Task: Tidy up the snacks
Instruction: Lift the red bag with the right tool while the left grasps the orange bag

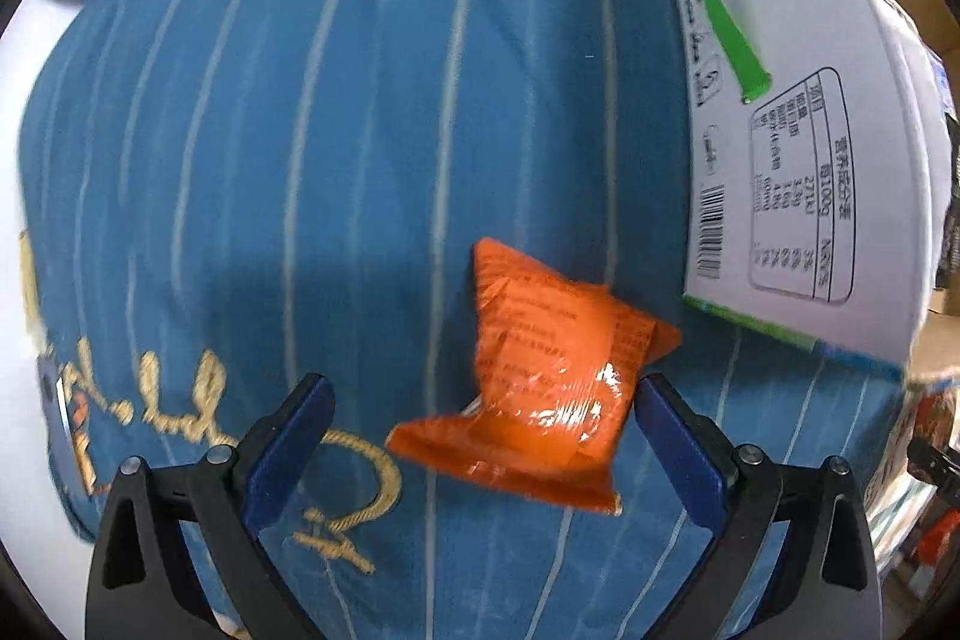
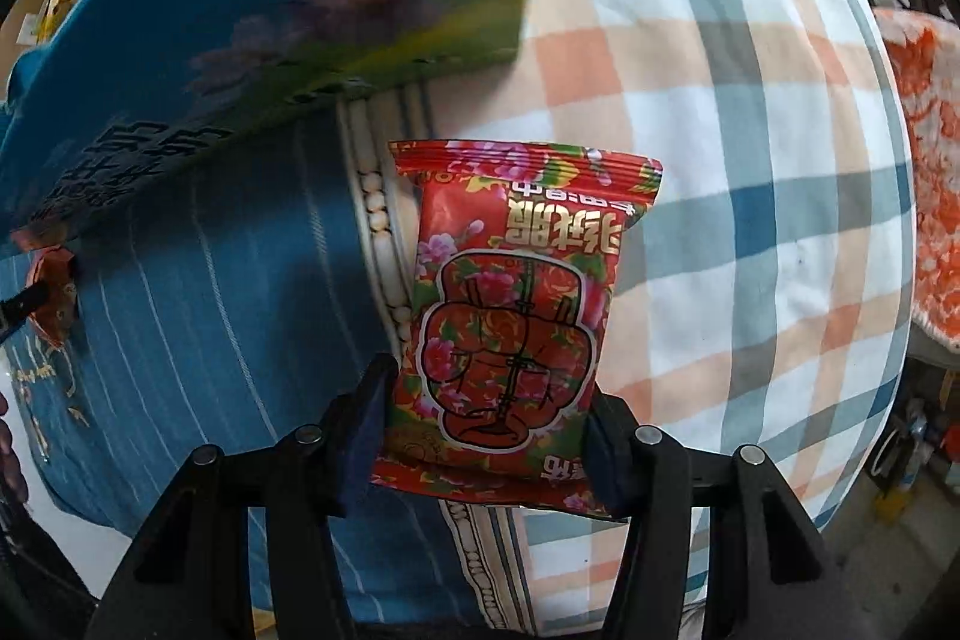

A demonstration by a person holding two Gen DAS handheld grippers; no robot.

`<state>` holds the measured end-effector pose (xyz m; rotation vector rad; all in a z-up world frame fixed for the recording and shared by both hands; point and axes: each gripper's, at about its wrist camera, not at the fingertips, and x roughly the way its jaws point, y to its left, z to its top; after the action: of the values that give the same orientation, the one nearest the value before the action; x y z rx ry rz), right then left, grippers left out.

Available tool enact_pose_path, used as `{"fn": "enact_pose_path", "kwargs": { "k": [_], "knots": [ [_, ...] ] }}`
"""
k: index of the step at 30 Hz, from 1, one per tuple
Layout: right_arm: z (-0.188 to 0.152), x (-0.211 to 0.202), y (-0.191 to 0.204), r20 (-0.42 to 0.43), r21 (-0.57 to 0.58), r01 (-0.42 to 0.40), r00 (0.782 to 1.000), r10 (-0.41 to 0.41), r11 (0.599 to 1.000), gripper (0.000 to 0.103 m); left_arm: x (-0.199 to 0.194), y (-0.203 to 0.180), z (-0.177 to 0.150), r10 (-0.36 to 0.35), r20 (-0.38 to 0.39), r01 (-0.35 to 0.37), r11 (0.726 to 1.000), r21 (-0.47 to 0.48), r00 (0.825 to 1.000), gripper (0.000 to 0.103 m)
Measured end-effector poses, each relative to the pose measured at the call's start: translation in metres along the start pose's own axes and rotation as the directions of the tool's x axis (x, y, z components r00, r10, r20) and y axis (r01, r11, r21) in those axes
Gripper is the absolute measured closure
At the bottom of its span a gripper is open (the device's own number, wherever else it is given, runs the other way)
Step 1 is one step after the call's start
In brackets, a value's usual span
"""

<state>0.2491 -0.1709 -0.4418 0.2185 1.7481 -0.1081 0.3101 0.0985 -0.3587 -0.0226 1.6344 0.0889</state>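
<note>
Clamped between my right gripper [image 2: 487,436], the floral snack packet [image 2: 510,322] hangs over the bedding, while my spread left gripper [image 1: 483,418] should centre on the orange packet [image 1: 540,376] lying on the blue cloth [image 1: 300,130] before squeezing.

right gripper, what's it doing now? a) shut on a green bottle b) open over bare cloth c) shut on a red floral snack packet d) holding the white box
c: in the right wrist view the right gripper has both fingers pressed against the sides of the red floral snack packet, which is held above the checked cloth.
</note>
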Motion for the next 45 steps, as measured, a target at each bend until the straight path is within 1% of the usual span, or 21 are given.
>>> {"fn": "enact_pose_path", "kwargs": {
  "k": [1,3,4,6,7,9,10,13,17,20,23,27,31,33,35,36,37,39,41,42,45],
  "knots": [
    [0.000,-0.002,0.003,-0.001,-0.004,0.002,1.000,-0.002,1.000,0.045,0.004,-0.002,0.002,-0.013,-0.005,0.013,1.000,0.009,1.000,0.007],
    [-0.003,-0.002,0.011,-0.002,-0.014,0.011,1.000,-0.011,1.000,0.045,0.011,-0.002,0.003,-0.034,-0.019,0.034,0.999,0.016,0.999,0.033],
    [-0.004,-0.003,0.016,-0.002,-0.020,0.017,1.000,-0.017,1.000,0.045,0.016,-0.004,0.003,-0.050,-0.039,0.051,0.998,0.022,0.998,0.040],
    [-0.007,-0.002,0.020,-0.001,-0.031,0.019,1.000,-0.019,0.999,0.045,0.021,-0.004,-0.001,-0.059,-0.058,0.060,0.998,0.015,0.997,0.051],
    [-0.009,-0.003,0.019,0.000,-0.038,0.019,1.000,-0.019,0.999,0.045,0.023,-0.004,-0.006,-0.065,-0.059,0.066,0.998,0.006,0.996,0.052],
    [-0.015,-0.005,0.021,0.001,-0.056,0.017,1.000,-0.017,0.998,0.045,0.023,-0.004,-0.015,-0.079,-0.057,0.079,0.997,-0.004,0.995,0.053],
    [-0.025,-0.002,0.028,0.002,-0.063,0.016,1.000,-0.016,0.998,0.046,0.021,-0.003,-0.023,-0.083,-0.049,0.082,0.996,-0.014,0.995,0.053],
    [-0.040,0.000,0.034,-0.003,-0.089,0.008,1.000,-0.008,0.996,0.046,0.016,-0.008,-0.051,-0.080,-0.037,0.079,0.997,-0.021,0.996,0.053],
    [-0.065,0.012,0.047,-0.027,-0.119,-0.007,1.000,0.004,0.993,0.046,0.008,-0.035,-0.090,-0.065,-0.025,0.066,0.997,0.029,0.998,0.053],
    [-0.076,0.022,0.054,-0.048,-0.136,-0.007,0.999,0.000,0.991,0.046,0.003,-0.057,-0.118,-0.101,-0.030,0.103,0.994,0.041,0.994,0.053],
    [-0.078,0.028,0.058,-0.058,-0.148,0.000,0.998,-0.009,0.989,0.046,0.000,-0.079,-0.134,-0.123,-0.033,0.124,0.990,0.064,0.992,0.053],
    [-0.084,0.030,0.067,-0.049,-0.168,0.017,0.998,-0.025,0.986,0.046,0.004,-0.103,-0.143,-0.146,-0.064,0.150,0.986,0.075,0.987,0.053],
    [-0.071,0.023,0.069,-0.041,-0.179,0.033,0.998,-0.041,0.983,0.046,0.012,-0.112,-0.139,-0.156,-0.072,0.160,0.985,0.060,0.985,0.053],
    [-0.068,0.022,0.071,-0.048,-0.177,0.035,0.998,-0.044,0.984,0.046,0.009,-0.116,-0.139,-0.182,-0.073,0.185,0.982,0.033,0.980,0.053],
    [-0.070,0.029,0.064,-0.061,-0.163,0.021,0.998,-0.032,0.986,0.045,0.007,-0.102,-0.139,-0.246,-0.076,0.244,0.969,-0.040,0.966,0.050],
    [-0.067,0.027,0.063,-0.067,-0.152,0.010,0.998,-0.020,0.988,0.045,0.000,-0.091,-0.131,-0.265,-0.076,0.260,0.963,-0.067,0.961,0.045],
    [-0.069,0.034,0.061,-0.076,-0.134,-0.006,0.997,-0.004,0.991,0.045,-0.003,-0.080,-0.132,-0.300,-0.074,0.291,0.951,-0.108,0.951,0.044],
    [-0.063,0.031,0.059,-0.089,-0.109,-0.027,0.996,0.018,0.994,0.045,-0.009,-0.060,-0.133,-0.331,-0.062,0.317,0.933,-0.169,0.941,0.043],
    [-0.059,0.030,0.057,-0.089,-0.090,-0.039,0.996,0.031,0.995,0.045,-0.016,-0.043,-0.139,-0.328,-0.047,0.312,0.927,-0.208,0.943,0.042],
    [-0.056,0.029,0.057,-0.088,-0.087,-0.040,0.996,0.033,0.995,0.045,-0.019,-0.043,-0.144,-0.320,-0.043,0.305,0.928,-0.212,0.946,0.042],
    [-0.049,0.020,0.059,-0.089,-0.080,-0.045,0.995,0.038,0.996,0.045,-0.035,-0.034,-0.141,-0.273,-0.026,0.263,0.945,-0.197,0.962,0.042]
  ]
}}
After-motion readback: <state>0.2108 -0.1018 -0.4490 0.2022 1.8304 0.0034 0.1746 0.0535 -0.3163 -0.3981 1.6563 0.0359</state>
